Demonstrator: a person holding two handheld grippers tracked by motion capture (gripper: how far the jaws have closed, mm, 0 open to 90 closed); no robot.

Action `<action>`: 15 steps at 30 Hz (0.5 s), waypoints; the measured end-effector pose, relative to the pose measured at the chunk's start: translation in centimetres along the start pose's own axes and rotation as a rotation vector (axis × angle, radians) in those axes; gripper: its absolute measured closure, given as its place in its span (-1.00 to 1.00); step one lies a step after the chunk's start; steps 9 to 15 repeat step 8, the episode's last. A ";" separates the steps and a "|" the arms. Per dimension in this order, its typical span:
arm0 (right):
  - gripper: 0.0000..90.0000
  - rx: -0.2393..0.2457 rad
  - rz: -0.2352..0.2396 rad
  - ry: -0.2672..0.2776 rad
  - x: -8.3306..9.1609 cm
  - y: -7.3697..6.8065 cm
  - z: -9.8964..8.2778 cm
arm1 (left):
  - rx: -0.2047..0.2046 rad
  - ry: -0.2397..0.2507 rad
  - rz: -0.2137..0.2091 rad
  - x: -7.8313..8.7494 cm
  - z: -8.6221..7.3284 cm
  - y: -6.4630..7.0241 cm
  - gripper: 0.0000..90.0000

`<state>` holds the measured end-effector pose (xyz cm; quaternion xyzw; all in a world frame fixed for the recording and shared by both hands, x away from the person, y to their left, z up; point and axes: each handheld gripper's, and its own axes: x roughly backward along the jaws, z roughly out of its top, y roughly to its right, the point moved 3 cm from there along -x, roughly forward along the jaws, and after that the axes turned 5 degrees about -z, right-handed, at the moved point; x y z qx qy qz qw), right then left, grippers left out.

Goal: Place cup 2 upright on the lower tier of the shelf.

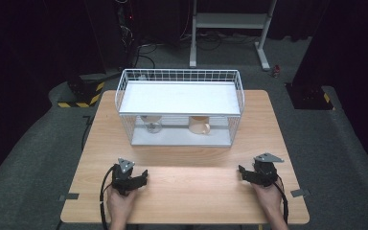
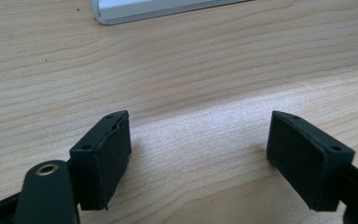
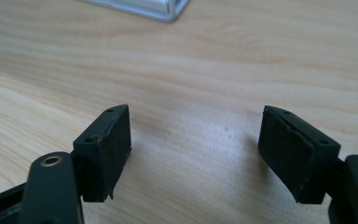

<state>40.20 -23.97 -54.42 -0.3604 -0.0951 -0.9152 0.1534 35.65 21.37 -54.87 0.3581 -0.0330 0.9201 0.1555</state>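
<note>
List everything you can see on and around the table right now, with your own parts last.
table: one, light wood, centre.
wire rack: one, white, two-tier, far half of table.
glass: one, clear, lower tier, left.
mug: one, tan, lower tier, right.
white stand: one, on the floor behind the table.
striped bases: two, black-yellow, floor, far left and far right.
left gripper: black, near left, fingers open, holding nothing.
right gripper: black, near right, fingers open, holding nothing.
</note>
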 end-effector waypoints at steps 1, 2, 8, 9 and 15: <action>-0.43 0.011 -0.011 0.001 0.0 -0.1 0.0 | 0.000 0.000 0.000 0.0 0.0 0.0 -0.51; -0.43 0.009 -0.010 -0.001 0.0 -0.1 0.0 | 0.000 0.000 0.000 0.0 0.0 0.0 -0.51; -0.43 0.009 -0.010 -0.001 0.0 -0.1 0.0 | -0.005 0.003 -0.004 0.0 0.0 0.0 -0.48; -0.43 0.009 -0.010 -0.001 0.0 -0.1 0.0 | -0.005 0.003 -0.004 0.0 0.0 0.0 -0.48; -0.43 0.009 -0.010 -0.001 0.0 -0.1 0.0 | -0.005 0.003 -0.004 0.0 0.0 0.0 -0.48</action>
